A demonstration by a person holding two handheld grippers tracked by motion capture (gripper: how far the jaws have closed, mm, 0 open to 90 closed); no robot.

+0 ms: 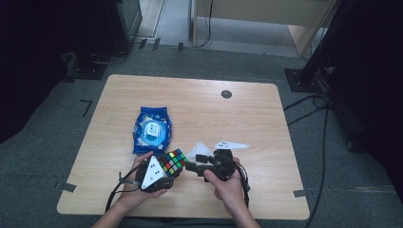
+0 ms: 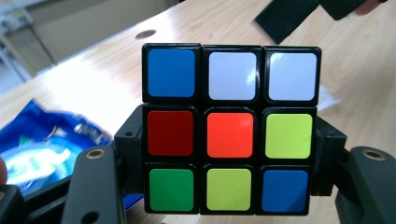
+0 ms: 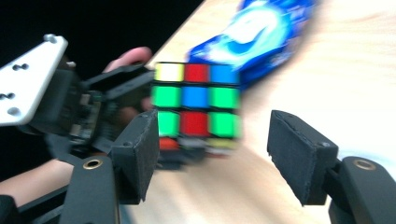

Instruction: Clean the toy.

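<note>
From the high view, the cube [image 1: 173,162] sits near the front edge of the table [image 1: 256,114], just in front of the blue packet [image 1: 151,129]. The left gripper [image 1: 164,172] holds the cube from its near-left side, and the right gripper [image 1: 192,166] points at the cube from the right, its tips just beside it. Whether the right tips touch the cube is too small to tell here. Bare tabletop lies beyond and to the right of the cube, apart from white paper scraps [image 1: 231,144] close behind the right gripper.

In the left gripper view, the cube [image 2: 231,128] stands between the two black jaws, whose pads press on its middle layer at both sides: a firm grip. The blue packet [image 2: 42,144] lies left of the cube, partly cut off by the jaw.

In the right gripper view, the cube [image 3: 196,105] is blurred and lies beyond the jaws, nearer the left one. The jaws stand apart with nothing between them. The blue packet [image 3: 261,37] lies behind the cube.
</note>
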